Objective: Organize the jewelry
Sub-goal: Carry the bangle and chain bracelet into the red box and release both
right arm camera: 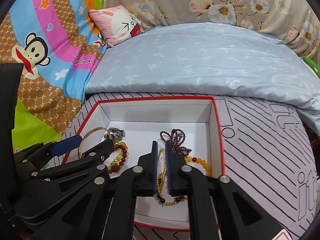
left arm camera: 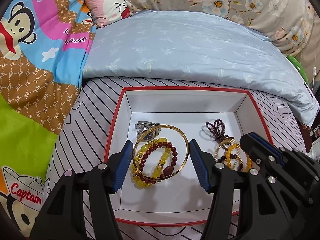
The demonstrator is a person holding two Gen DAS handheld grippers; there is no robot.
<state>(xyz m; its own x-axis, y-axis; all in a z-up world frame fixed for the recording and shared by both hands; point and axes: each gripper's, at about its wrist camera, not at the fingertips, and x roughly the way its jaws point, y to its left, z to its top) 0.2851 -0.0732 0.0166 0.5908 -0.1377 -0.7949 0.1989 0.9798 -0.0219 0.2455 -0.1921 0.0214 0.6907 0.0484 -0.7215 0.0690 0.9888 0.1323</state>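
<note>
Between the ribbed blue pads of my left tool [left arm camera: 161, 164] lies a thin gold bangle [left arm camera: 161, 152], ringing two bracelets of yellow and dark red beads [left arm camera: 158, 160]; the jaws stand about half open, each pad just outside the bangle's rim, and I cannot tell whether they touch it. Beyond the tool's tips a steel watch [left arm camera: 147, 130] lies partly under the bangle. My right tool [right arm camera: 161, 168] is nearly closed, a narrow gap left, with a gold chain bracelet [right arm camera: 162, 178] running down between its pads; whether they press it I cannot tell. Ahead of it sits a looped string of small purple beads [right arm camera: 176, 140], and to its right an amber bead strand [right arm camera: 202, 164]. Everything rests in the white-lined, red-edged cardboard box [left arm camera: 258, 108] on the striped bedsheet [right arm camera: 260, 140].

My worry: the hard, smooth bangle could skid off the pads, and the slack chain could snag neighbouring beads and drag them along.
</note>
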